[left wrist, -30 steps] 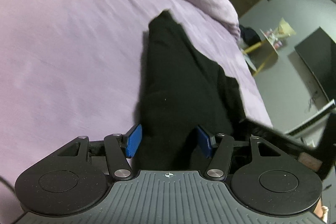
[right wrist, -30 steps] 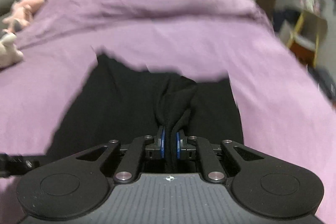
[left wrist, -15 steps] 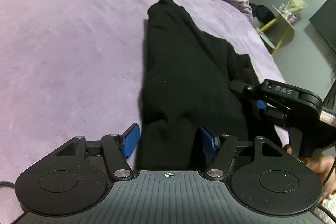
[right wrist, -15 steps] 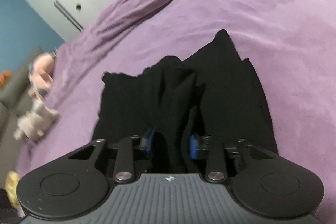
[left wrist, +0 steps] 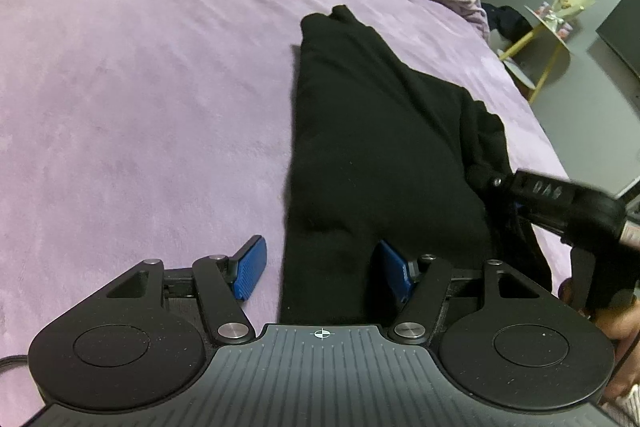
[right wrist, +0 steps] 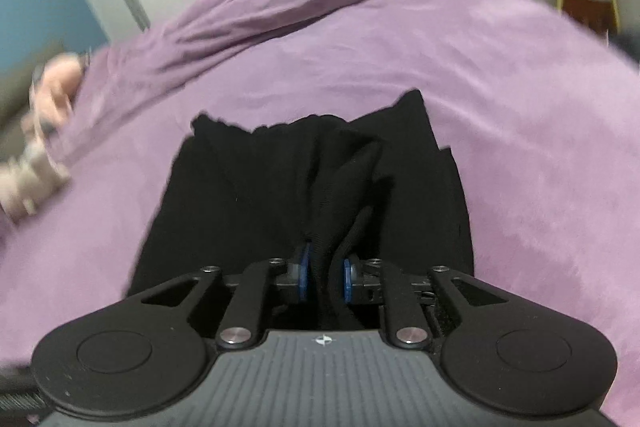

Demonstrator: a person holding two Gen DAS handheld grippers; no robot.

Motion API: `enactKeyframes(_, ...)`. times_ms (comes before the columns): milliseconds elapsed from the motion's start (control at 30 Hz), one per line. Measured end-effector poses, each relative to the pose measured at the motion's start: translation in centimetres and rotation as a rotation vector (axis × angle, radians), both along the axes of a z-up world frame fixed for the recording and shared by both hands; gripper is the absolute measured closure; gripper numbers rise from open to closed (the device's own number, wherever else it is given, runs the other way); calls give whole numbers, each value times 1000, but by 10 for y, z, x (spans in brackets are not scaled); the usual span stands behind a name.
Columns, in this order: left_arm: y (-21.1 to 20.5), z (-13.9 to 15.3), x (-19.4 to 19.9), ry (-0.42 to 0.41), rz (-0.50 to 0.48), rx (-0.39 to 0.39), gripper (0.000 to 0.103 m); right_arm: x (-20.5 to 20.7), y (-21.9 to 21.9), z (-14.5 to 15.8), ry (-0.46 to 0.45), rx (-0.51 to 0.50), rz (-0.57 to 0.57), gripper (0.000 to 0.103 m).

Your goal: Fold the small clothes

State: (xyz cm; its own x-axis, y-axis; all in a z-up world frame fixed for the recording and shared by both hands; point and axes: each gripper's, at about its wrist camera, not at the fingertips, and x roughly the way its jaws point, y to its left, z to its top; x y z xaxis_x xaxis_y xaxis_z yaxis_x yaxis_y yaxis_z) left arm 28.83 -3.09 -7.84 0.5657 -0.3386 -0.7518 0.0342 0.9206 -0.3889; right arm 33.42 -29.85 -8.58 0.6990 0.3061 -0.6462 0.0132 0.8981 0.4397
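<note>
Folding a black garment (left wrist: 380, 155) laid lengthwise on a purple bed (left wrist: 140, 87).

The left hand-held gripper (left wrist: 322, 267) stands wide open at the garment's near end, its left pad clear of the cloth, its right pad against the fabric's edge. The right hand-held gripper (right wrist: 325, 277) has just been opening; a bunched ridge of the cloth still sits between its 2 blue pads, which barely touch it.

Garment (left wrist: 376, 147) on bed (left wrist: 140, 87), stuffed toys (right wrist: 32, 163) far left, side table (left wrist: 548, 23) right
</note>
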Motion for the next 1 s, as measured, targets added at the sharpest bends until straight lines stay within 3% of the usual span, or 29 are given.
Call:
enactKeyframes(67, -2, 1, 0, 0, -6, -4, 35, -1, -4, -3, 1, 61, -3, 82)
enactKeyframes(133, -5, 2, 0, -1, -17, -8, 35, 0, -1, -6, -3, 45, 14, 83)
enactKeyframes(200, -8, 2, -1, -5, -28, -1, 35, 2, 9, -4, -27, -53, 46, 92)
enactKeyframes(267, -12, 3, -2, -11, -33, 19, 35, -1, 25, 5, -67, -208, 79, 93)
enactKeyframes(333, -14, 5, -2, -14, -30, 32, 35, -10, 39, 22, -163, -362, 76, 94)
enactKeyframes(433, -15, 9, -5, -27, -27, 32, 35, -17, 42, 40, -243, -491, 5, 94)
enactKeyframes(500, -17, 11, -6, -34, -33, 31, 35, -13, 37, 39, -231, -556, -23, 94)
enactKeyframes(633, -21, 8, -9, -20, -46, 32, 35, 7, 11, 8, -31, -470, -13, 92)
enactKeyframes(700, -24, 5, -11, -8, -58, 32, 35, -1, -5, 10, -49, -382, -33, 80)
enactKeyframes(800, -26, 4, -17, -25, -83, 39, 35, -21, -40, 19, -21, -139, -66, 65)
enactKeyframes(867, -27, 3, -21, -37, -100, 51, 35, -43, -60, 16, -13, -17, -75, 61)
enactKeyframes(1000, -32, 1, -30, -73, -147, 72, 34, -94, -79, 1, 21, 93, -73, 61)
